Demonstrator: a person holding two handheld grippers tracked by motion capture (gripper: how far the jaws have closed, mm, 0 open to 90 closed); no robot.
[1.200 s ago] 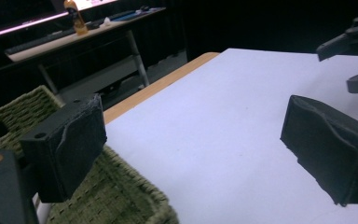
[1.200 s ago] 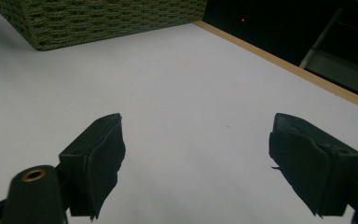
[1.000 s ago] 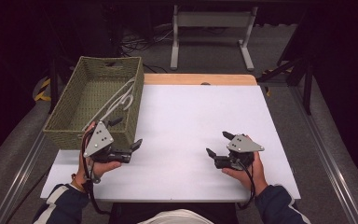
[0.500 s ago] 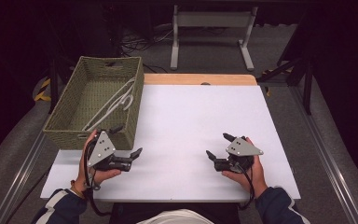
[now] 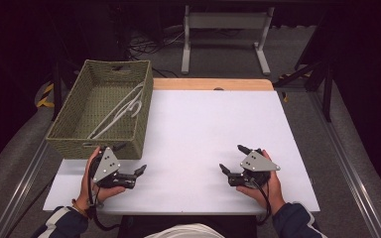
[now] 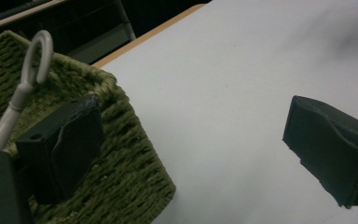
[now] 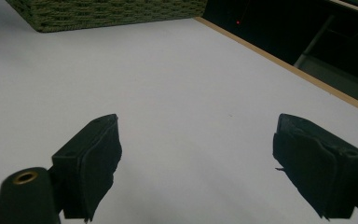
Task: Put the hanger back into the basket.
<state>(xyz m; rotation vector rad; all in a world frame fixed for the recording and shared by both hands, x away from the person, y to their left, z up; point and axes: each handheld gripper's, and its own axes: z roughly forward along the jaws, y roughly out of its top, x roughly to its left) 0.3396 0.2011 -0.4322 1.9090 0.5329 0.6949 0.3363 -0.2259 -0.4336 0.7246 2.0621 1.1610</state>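
1. Left gripper [image 5: 129,174], jaws spread and holding nothing, rests just in front of the green woven rectangular basket [image 5: 69,144], at its near right corner.
2. Inside that basket lies a white plastic clothes hanger [image 5: 116,111], long axis running from the near left to the far right wall, hook [image 6: 36,55] toward the far right.
3. Right gripper [image 5: 230,166], also spread and empty, sits well right of the basket; the left one is nearer.

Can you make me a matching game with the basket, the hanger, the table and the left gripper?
Things:
1. basket
2. hanger
3. table
4. left gripper

Descriptions:
A. white and flat
B. black jaws open, near the basket's corner
C. green and woven
D. pale, lying inside the basket

Pairs: 1-C, 2-D, 3-A, 4-B
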